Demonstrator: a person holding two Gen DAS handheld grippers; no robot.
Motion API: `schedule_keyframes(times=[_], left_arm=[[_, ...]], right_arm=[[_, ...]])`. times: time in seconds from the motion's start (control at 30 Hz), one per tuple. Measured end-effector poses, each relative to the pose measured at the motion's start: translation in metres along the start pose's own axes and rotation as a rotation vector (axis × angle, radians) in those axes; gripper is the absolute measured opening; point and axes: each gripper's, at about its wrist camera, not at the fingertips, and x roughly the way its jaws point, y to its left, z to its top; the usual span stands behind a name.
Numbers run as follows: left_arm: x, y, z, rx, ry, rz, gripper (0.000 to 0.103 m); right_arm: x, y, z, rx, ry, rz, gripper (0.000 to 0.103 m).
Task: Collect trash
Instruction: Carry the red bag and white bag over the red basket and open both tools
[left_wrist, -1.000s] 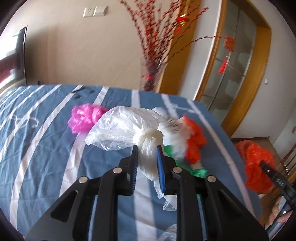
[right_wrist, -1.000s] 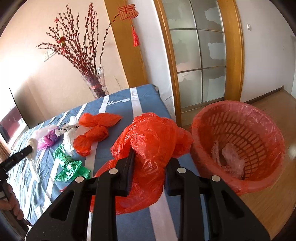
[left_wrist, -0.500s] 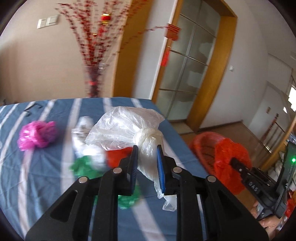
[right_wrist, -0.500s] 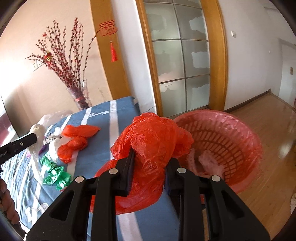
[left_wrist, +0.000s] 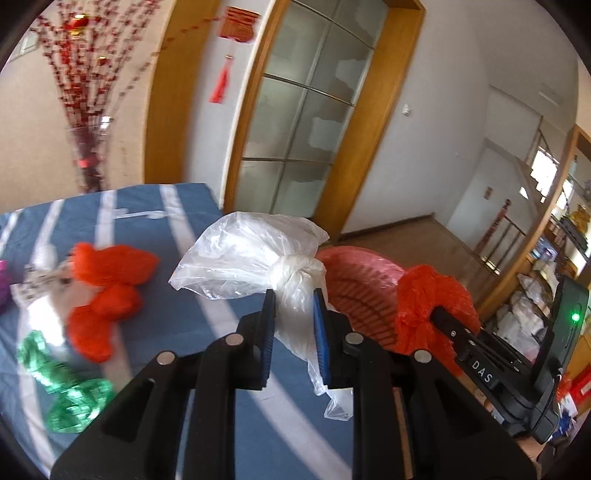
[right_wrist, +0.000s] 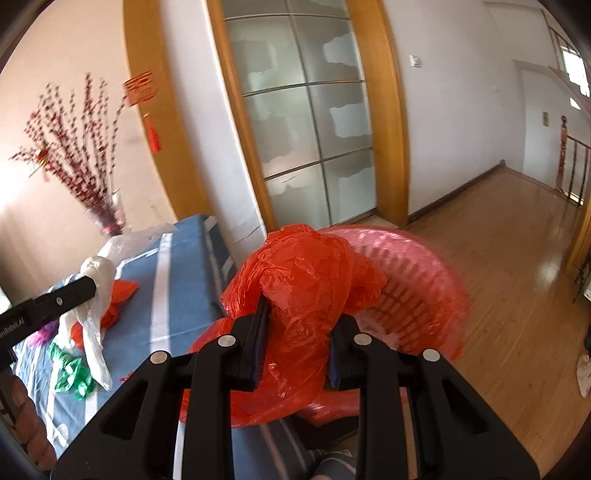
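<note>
While my left gripper pinches the knotted white plastic bag at its neck, the clear puffed part of that bag balloons up and to the left of the blue pads, near the middle of the left wrist frame. A thin tail of the bag hangs below the jaws. Behind it, right of centre, the red basket shows its slatted inner wall, and my right gripper reaches in from the lower right with a crumpled red bag bunched on its tips.

Seen from the right wrist, my right gripper is closed narrowly on that red bag, which swells above the jaws and spills below them at the centre of the frame. The basket sits just behind and to the right of the bag, on the wooden floor beside the corner of the striped blue cloth.

Left on the cloth, in the left part of the left wrist frame, lie an orange-red knotted bag and, below it, a green one, blurred. A vase of red branches stands at the upper left, against the wall. At the lower left edge of the right wrist frame, a hand shows under my left gripper.
</note>
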Motion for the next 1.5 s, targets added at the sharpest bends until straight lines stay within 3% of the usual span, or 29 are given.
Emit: schedule_keyframes(times=[0.37, 0.77, 0.9, 1.03, 1.2, 1.5], left_arm=[[0.052, -0.042, 0.004, 0.042, 0.053, -0.091, 0.020], [0.093, -0.060, 0.001, 0.043, 0.107, -0.127, 0.021], [0.105, -0.064, 0.001, 0.038, 0.128, -0.133, 0.022], [0.116, -0.065, 0.001, 0.028, 0.146, -0.126, 0.036], [0.120, -0.057, -0.003, 0.022, 0.164, -0.093, 0.044], [0.088, -0.031, -0.011, 0.042, 0.113, 0.022, 0.059]], right_arm=[[0.007, -0.036, 0.014, 0.045, -0.036, -0.062, 0.027], [0.022, -0.055, 0.019, 0.078, -0.041, -0.078, 0.027], [0.028, -0.060, 0.023, 0.098, -0.047, -0.079, 0.034], [0.032, -0.070, 0.024, 0.138, -0.042, -0.072, 0.043], [0.031, -0.077, 0.020, 0.162, -0.033, -0.088, 0.050], [0.021, -0.075, 0.007, 0.139, -0.027, -0.136, 0.059]])
